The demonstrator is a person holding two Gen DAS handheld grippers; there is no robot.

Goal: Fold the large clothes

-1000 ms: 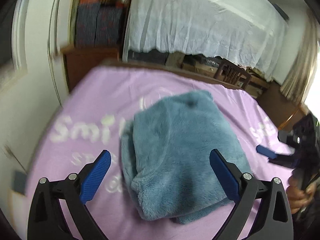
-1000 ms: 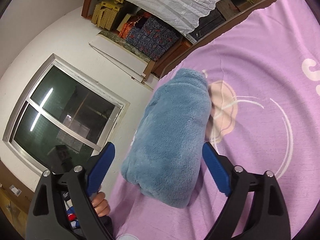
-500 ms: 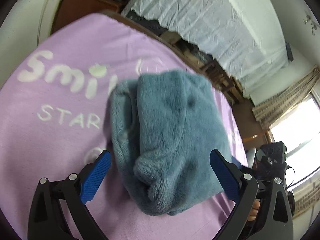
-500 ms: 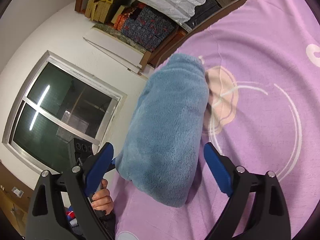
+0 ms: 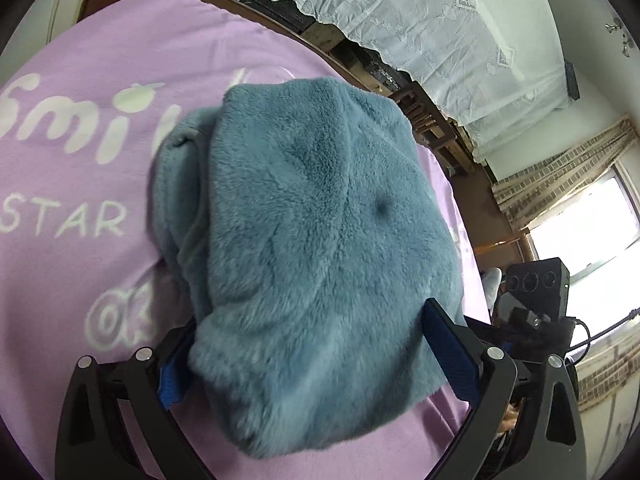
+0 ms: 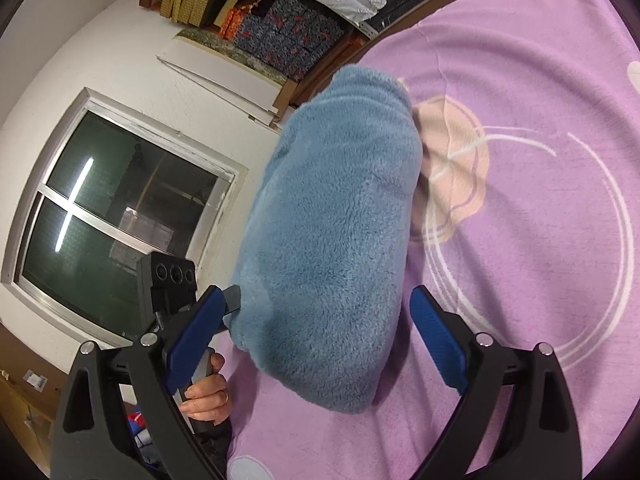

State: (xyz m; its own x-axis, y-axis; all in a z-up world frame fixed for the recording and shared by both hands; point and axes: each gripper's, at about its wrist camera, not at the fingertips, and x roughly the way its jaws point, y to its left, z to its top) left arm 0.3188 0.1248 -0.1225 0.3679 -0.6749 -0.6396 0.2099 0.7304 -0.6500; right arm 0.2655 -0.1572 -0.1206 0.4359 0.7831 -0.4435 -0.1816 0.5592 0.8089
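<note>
One blue fleece garment (image 5: 312, 240), folded into a thick, plush bundle, lay on the purple bedspread (image 5: 80, 200). Two grippers flanked its near end: the left gripper (image 5: 308, 364) and the right gripper (image 6: 320, 344), both with fingers spread wide, neither clamped.

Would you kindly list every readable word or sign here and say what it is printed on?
"Smi": large white letters on the purple bedspread; the rest is hidden behind the blue fleece.
"STAR": smaller white capitals below it, same bedspread; any further letters are hidden.
White swirl marks lower down: not legible.
Right wrist view: only drawings, no text.
</note>
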